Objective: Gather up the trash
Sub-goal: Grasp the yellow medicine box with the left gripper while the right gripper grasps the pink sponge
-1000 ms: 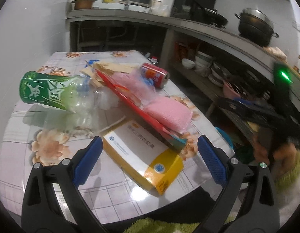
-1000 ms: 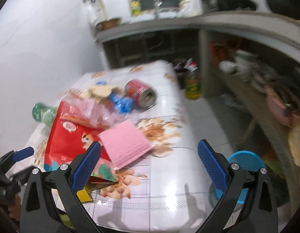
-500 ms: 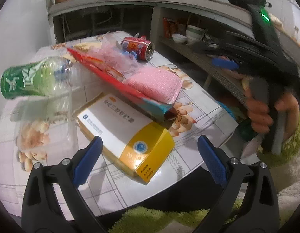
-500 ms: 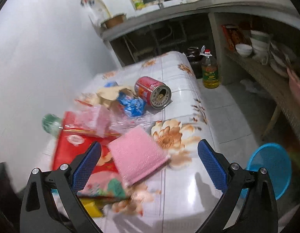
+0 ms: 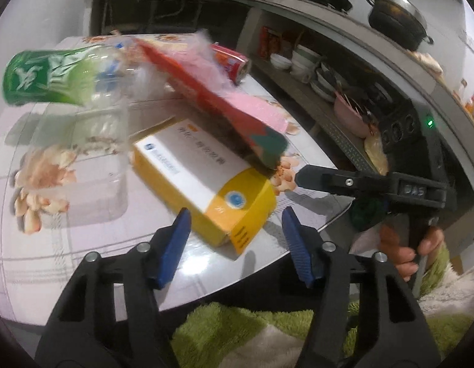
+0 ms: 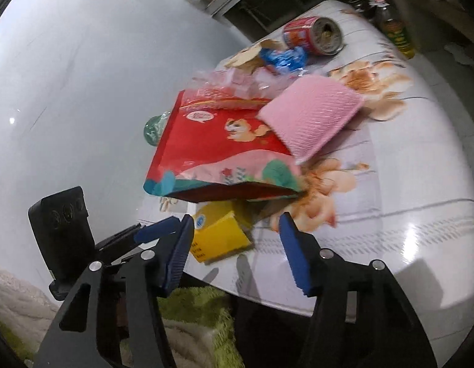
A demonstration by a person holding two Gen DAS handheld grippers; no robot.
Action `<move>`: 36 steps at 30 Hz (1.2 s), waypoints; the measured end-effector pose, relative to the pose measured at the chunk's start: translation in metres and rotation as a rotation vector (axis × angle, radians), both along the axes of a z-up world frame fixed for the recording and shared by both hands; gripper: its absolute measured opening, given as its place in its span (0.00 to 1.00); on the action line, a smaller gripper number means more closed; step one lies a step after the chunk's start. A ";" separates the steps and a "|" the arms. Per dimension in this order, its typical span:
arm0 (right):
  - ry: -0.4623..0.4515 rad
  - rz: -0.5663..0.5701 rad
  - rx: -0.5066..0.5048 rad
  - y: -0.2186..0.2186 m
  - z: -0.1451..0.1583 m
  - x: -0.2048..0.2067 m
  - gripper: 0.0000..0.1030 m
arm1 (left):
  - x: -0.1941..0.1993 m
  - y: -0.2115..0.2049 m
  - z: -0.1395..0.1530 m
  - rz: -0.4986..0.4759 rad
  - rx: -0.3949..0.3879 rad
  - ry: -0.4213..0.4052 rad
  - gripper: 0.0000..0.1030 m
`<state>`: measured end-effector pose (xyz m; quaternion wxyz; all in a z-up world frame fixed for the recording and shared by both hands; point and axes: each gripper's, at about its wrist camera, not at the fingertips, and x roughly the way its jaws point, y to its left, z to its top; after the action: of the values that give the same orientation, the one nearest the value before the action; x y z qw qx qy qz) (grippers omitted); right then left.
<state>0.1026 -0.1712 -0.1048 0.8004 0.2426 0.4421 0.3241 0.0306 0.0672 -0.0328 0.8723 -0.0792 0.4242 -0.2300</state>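
Note:
A heap of trash lies on the flowered table (image 5: 92, 245): a yellow and white box (image 5: 200, 178), a red snack bag (image 6: 218, 144), a pink pad (image 6: 310, 116), a green-labelled plastic bottle (image 5: 53, 76), a red can (image 6: 313, 35) and a blue wrapper (image 6: 286, 56). My left gripper (image 5: 235, 211) hovers at the table's near edge. Its jaws are closing around the box's near corner, with gaps still showing. My right gripper (image 6: 236, 217) comes at the same box (image 6: 218, 233) from the right. Its jaws are also closing, the box end between them and untouched.
A white wall (image 6: 68, 92) runs along the table's left side. Shelves with bowls (image 5: 298, 61) and a black pot (image 5: 396, 21) stand to the right. An oil bottle (image 6: 396, 33) is on the floor beyond. Green fabric (image 5: 237, 322) lies under both grippers.
Both grippers have sunk toward the table's near edge and the yellow box, and both pairs of jaws have narrowed. The right gripper has tilted downward and rolled.

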 end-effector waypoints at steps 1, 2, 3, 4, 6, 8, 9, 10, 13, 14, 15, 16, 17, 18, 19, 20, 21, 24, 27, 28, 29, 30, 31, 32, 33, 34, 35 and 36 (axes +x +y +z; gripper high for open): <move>0.001 0.009 0.010 0.002 -0.002 0.003 0.55 | -0.001 0.005 0.002 0.015 -0.005 0.000 0.55; 0.006 0.023 0.020 0.005 -0.005 0.006 0.54 | -0.002 0.011 0.003 0.033 -0.009 -0.002 0.55; 0.026 0.053 0.035 0.011 -0.009 0.008 0.54 | -0.003 0.016 0.005 0.048 -0.012 -0.002 0.55; 0.041 0.090 0.048 0.017 -0.013 0.008 0.54 | -0.003 0.021 0.006 0.063 -0.017 0.000 0.56; 0.044 0.156 0.067 0.029 -0.013 0.001 0.55 | -0.001 0.030 0.010 0.096 -0.035 0.005 0.60; 0.034 0.194 0.070 0.036 -0.013 -0.007 0.55 | 0.001 0.033 0.012 0.114 -0.045 0.013 0.70; 0.026 0.196 0.064 0.035 -0.010 -0.011 0.55 | 0.003 0.033 0.013 0.119 -0.049 0.014 0.72; 0.022 0.191 0.060 0.033 -0.010 -0.012 0.54 | 0.004 0.033 0.013 0.118 -0.049 0.015 0.73; 0.012 0.122 0.063 0.010 -0.003 -0.018 0.55 | 0.012 0.022 0.010 0.124 -0.025 0.030 0.79; 0.007 0.092 0.062 -0.001 0.001 -0.022 0.55 | 0.016 0.017 0.009 0.128 -0.015 0.037 0.79; 0.002 0.062 0.058 -0.011 0.004 -0.023 0.55 | 0.018 0.011 0.007 0.131 0.000 0.044 0.82; -0.008 0.021 0.050 -0.024 0.008 -0.027 0.55 | 0.022 0.004 0.006 0.135 0.022 0.054 0.83; -0.015 -0.008 0.044 -0.034 0.011 -0.029 0.55 | 0.026 -0.004 0.004 0.139 0.050 0.069 0.83; -0.026 -0.046 0.038 -0.046 0.016 -0.033 0.55 | 0.030 -0.011 0.002 0.142 0.071 0.080 0.84; -0.034 -0.070 0.034 -0.053 0.018 -0.036 0.56 | 0.033 -0.016 0.001 0.146 0.090 0.090 0.84; -0.042 -0.094 0.030 -0.062 0.021 -0.039 0.59 | 0.038 -0.023 -0.001 0.161 0.119 0.102 0.85; -0.053 -0.127 0.018 -0.071 0.026 -0.043 0.61 | 0.040 -0.028 -0.002 0.174 0.136 0.107 0.86; -0.085 -0.176 -0.024 -0.085 0.033 -0.047 0.70 | 0.048 -0.038 -0.007 0.202 0.170 0.129 0.87; -0.138 -0.205 -0.094 -0.092 0.048 -0.036 0.79 | 0.057 -0.040 -0.019 0.244 0.217 0.159 0.87; -0.148 -0.209 -0.113 -0.091 0.049 -0.027 0.81 | 0.058 -0.040 -0.020 0.251 0.217 0.166 0.87; -0.159 -0.211 -0.138 -0.088 0.051 -0.017 0.84 | 0.060 -0.040 -0.021 0.259 0.213 0.174 0.87; -0.174 -0.205 -0.174 -0.085 0.056 -0.008 0.85 | 0.060 -0.040 -0.022 0.263 0.212 0.174 0.87; -0.185 -0.199 -0.200 -0.081 0.058 -0.003 0.85 | 0.060 -0.041 -0.023 0.264 0.210 0.169 0.87; -0.199 -0.189 -0.227 -0.077 0.062 0.003 0.87 | 0.060 -0.042 -0.023 0.257 0.210 0.158 0.87; -0.215 -0.167 -0.259 -0.066 0.064 0.013 0.90 | 0.060 -0.042 -0.023 0.252 0.213 0.150 0.82; -0.225 -0.148 -0.288 -0.057 0.064 0.022 0.90 | 0.059 -0.042 -0.023 0.246 0.220 0.145 0.77; -0.233 -0.127 -0.316 -0.048 0.065 0.029 0.91 | 0.056 -0.041 -0.024 0.243 0.221 0.144 0.77; -0.240 -0.100 -0.341 -0.040 0.065 0.037 0.92 | 0.056 -0.041 -0.023 0.239 0.219 0.146 0.77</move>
<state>0.1392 -0.2114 -0.0397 0.8919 0.0852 0.3795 0.2309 0.0864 0.0261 -0.0563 0.8636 -0.0502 0.4966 -0.0710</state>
